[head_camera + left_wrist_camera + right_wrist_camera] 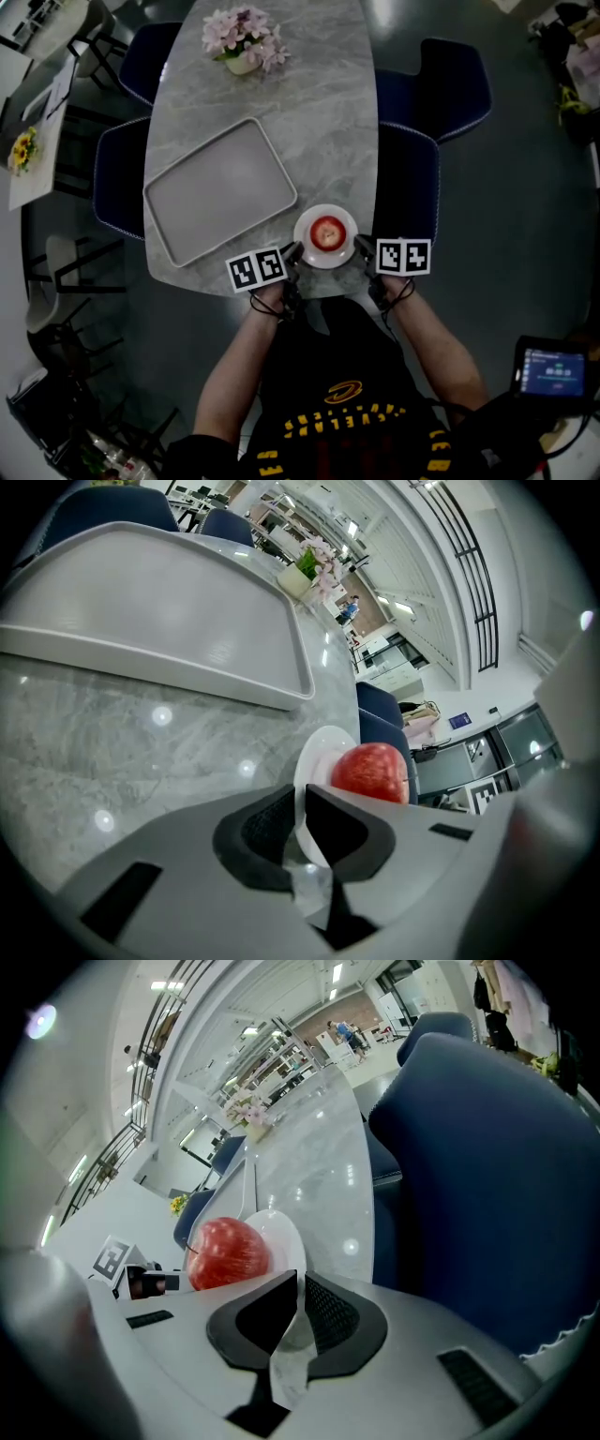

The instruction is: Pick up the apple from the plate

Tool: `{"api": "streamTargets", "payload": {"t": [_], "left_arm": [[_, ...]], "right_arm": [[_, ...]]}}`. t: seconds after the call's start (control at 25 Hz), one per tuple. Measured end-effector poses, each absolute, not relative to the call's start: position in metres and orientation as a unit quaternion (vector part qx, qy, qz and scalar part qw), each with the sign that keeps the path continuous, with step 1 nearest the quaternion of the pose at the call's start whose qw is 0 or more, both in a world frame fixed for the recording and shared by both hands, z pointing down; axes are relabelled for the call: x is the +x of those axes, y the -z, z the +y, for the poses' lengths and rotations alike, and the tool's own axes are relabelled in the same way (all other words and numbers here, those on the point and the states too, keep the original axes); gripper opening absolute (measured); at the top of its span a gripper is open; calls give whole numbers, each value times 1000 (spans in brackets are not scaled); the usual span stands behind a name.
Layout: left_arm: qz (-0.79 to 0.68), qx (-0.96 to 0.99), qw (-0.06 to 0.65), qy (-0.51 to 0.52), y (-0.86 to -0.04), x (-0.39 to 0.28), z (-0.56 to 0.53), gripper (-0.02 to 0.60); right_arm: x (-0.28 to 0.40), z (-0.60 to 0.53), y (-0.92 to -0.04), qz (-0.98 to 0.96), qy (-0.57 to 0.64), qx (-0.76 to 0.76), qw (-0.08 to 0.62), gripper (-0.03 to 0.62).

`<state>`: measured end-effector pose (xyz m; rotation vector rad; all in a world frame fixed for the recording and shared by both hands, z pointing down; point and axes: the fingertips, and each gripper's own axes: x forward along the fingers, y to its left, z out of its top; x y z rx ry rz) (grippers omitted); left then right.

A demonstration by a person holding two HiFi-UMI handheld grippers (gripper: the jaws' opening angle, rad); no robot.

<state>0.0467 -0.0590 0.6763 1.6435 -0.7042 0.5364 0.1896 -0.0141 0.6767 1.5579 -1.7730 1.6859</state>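
My left gripper (299, 803) and right gripper (298, 1281) were each closed on the thin rim of the round white plate (309, 254), at 9 and 3 o'clock. The glossy red apple (326, 232) sat at its centre, underside hidden.

One apple (326, 232), one plate (308, 254), one tray (220, 187), one flower pot (242, 62)

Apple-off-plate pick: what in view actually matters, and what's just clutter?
Part of the job:
- apple
- plate under it
- left gripper, jaws closed on the plate's rim
- right gripper, likewise on the opposite rim

Just lying about:
- grey tray
- flowers
- blue chairs
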Motion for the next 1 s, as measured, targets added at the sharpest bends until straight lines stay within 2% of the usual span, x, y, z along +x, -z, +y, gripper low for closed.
{"api": "streamTargets", "payload": {"t": [1.0], "left_arm": [[-313,691,600,-254,-707,62,-80,38]], "right_arm": [[205,-37,-708,-600,-593,522,126,35]]}}
